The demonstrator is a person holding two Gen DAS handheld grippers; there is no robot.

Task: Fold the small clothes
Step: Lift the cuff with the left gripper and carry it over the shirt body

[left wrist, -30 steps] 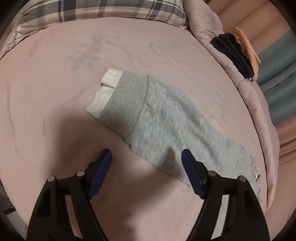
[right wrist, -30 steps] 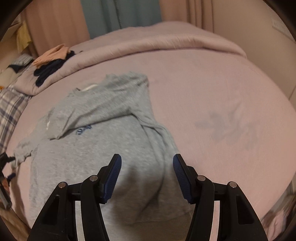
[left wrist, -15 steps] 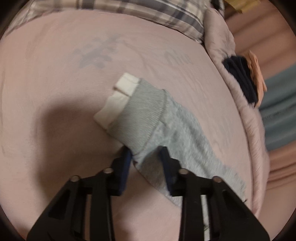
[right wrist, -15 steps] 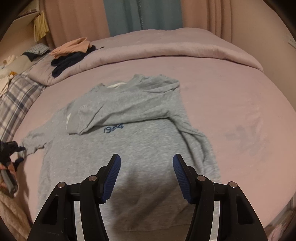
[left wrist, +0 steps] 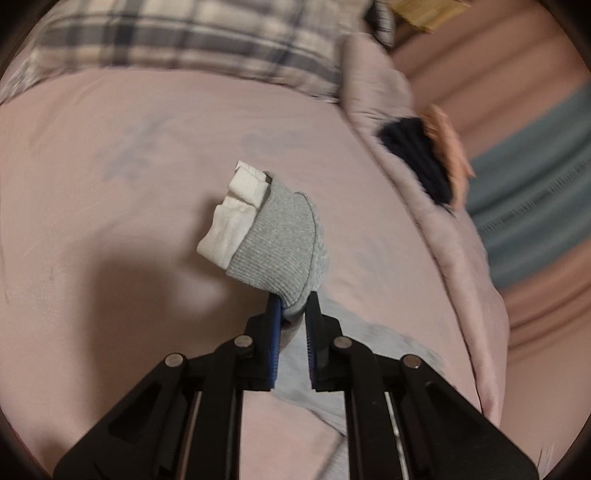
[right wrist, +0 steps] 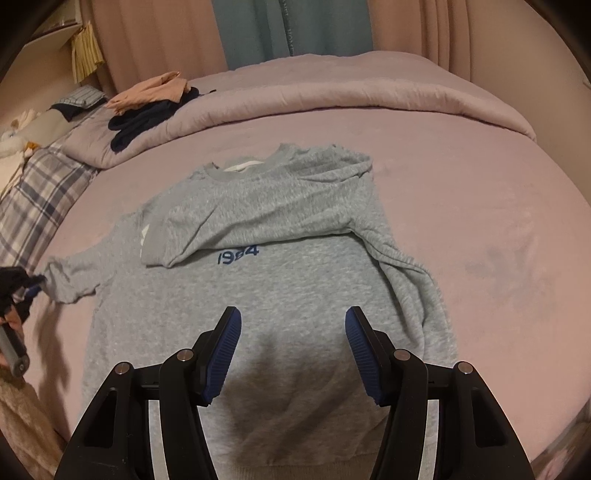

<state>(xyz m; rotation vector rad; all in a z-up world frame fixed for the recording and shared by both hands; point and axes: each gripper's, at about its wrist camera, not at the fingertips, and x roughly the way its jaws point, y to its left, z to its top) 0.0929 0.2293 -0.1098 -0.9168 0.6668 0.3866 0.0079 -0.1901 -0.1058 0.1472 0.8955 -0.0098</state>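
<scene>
A grey sweatshirt (right wrist: 280, 295) with "1984" on the chest lies flat on the pink bed (right wrist: 461, 177). Its right sleeve is folded across the chest. My left gripper (left wrist: 292, 308) is shut on the left sleeve (left wrist: 284, 247) just behind the ribbed cuff and holds it lifted off the bed; a white inner cuff (left wrist: 236, 218) sticks out. The left gripper also shows at the left edge of the right wrist view (right wrist: 18, 284). My right gripper (right wrist: 293, 356) is open and empty above the sweatshirt's lower body.
A plaid pillow (left wrist: 192, 40) lies at the head of the bed. A rolled pink duvet (right wrist: 332, 96) runs along the far side with dark and peach clothes (right wrist: 147, 107) on it. Curtains (right wrist: 266, 29) hang behind.
My left gripper closed on the sleeve near the cuff and lifted it off the bed. My right gripper stayed open and pulled back, showing the whole sweatshirt.
</scene>
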